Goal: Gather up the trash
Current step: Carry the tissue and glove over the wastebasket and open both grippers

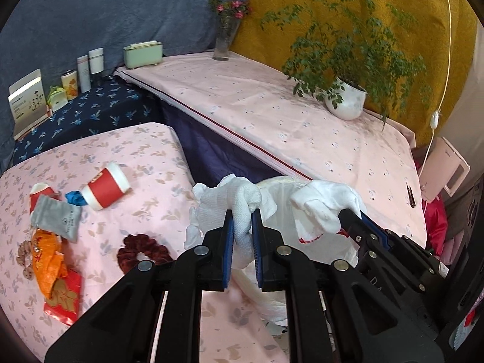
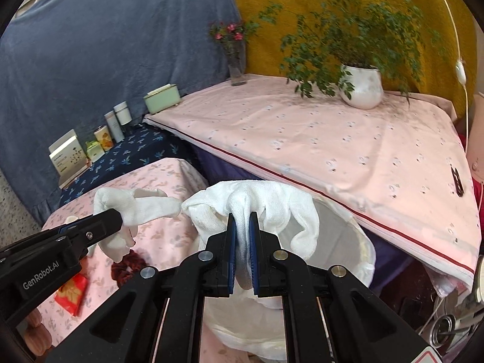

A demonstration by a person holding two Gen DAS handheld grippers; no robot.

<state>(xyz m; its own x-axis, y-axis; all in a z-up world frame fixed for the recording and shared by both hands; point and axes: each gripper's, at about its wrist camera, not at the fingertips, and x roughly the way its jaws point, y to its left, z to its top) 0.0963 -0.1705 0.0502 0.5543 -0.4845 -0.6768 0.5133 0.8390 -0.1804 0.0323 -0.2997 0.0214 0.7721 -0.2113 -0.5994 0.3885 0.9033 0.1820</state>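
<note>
My left gripper point(image 1: 242, 213) is shut on the rim of a white plastic trash bag point(image 1: 272, 199). My right gripper point(image 2: 242, 216) is shut on the opposite rim of the same bag point(image 2: 338, 242), and the two hold its mouth open between the low table and the higher one. The right gripper shows in the left wrist view point(image 1: 352, 216) and the left gripper in the right wrist view point(image 2: 118, 214). On the low pink table point(image 1: 145, 157) lie a tipped red paper cup point(image 1: 106, 189), a blue scrap point(image 1: 74, 198), a grey pouch point(image 1: 57, 216), an orange wrapper point(image 1: 48, 260) and a red packet point(image 1: 62, 301).
A dark red scrunchie point(image 1: 142, 251) lies near the bag. A higher pink-covered table point(image 1: 272, 112) carries a potted plant point(image 1: 346, 99), a flower vase point(image 1: 222, 42) and a green box point(image 1: 142, 54). Bottles and boxes point(image 1: 81, 75) stand on a dark blue shelf at the back left.
</note>
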